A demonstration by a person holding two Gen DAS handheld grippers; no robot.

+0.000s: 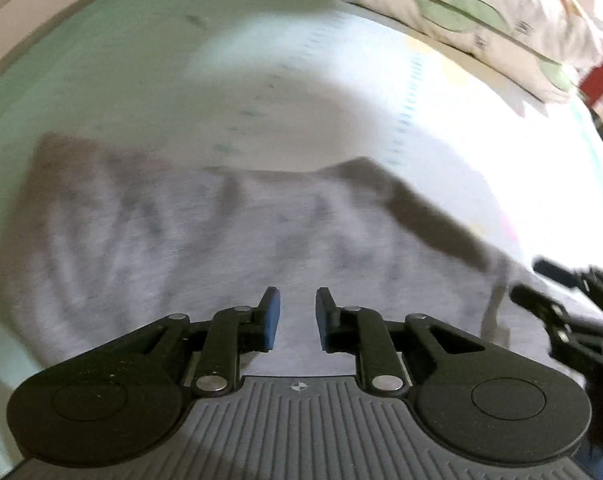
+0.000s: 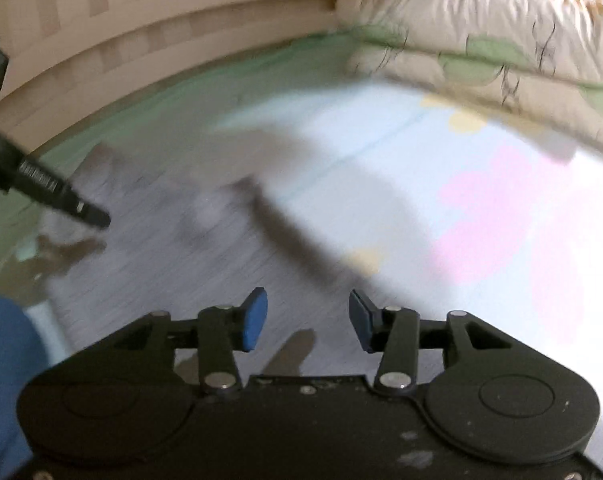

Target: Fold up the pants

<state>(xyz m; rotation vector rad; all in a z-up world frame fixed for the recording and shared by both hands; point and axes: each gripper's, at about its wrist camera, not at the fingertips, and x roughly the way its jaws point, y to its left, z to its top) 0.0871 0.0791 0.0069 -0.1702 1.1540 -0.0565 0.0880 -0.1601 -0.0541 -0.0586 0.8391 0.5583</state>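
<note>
Grey pants lie spread on a pale bed sheet, blurred by motion. In the right wrist view the pants fill the lower left. My left gripper is open and empty just above the grey cloth. My right gripper is open and empty over the pants' right edge. The right gripper also shows at the right edge of the left wrist view. The left gripper's finger shows at the left of the right wrist view.
A folded quilt with green leaf print lies at the far right of the bed; it also shows in the right wrist view. A beige slatted bed rail runs along the far side. The sheet has pink and yellow patches.
</note>
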